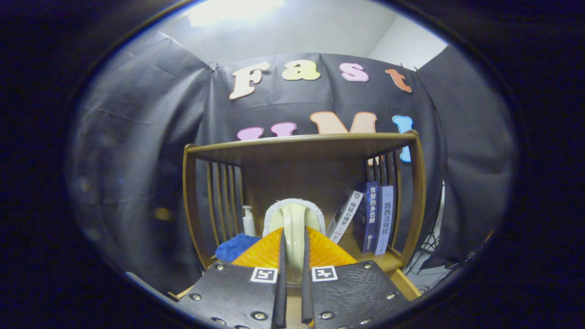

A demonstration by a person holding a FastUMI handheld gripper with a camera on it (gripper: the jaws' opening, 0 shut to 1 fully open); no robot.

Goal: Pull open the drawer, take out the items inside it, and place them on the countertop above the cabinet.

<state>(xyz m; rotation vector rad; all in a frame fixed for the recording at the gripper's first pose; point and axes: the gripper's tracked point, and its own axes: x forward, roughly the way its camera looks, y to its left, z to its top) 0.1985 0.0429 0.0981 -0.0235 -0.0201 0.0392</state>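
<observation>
Gripper (292, 256) clenched on one cream brush handle (295, 224). Shelf (301, 141) holds three books (368, 214), one pump bottle (248, 220), one blue cloth (235, 246).

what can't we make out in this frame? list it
- Drawer and cabinet front: below the tool, out of the gripper view, so open or shut cannot be told.
- Cream brush: clamped between the fingers; its lower handle is hidden by the pads.
- Blue cloth: partly covered by the left finger.
- White pump bottle: too small to identify its contents.
- Books: bases cut off by the shelf edge and the right finger.
</observation>
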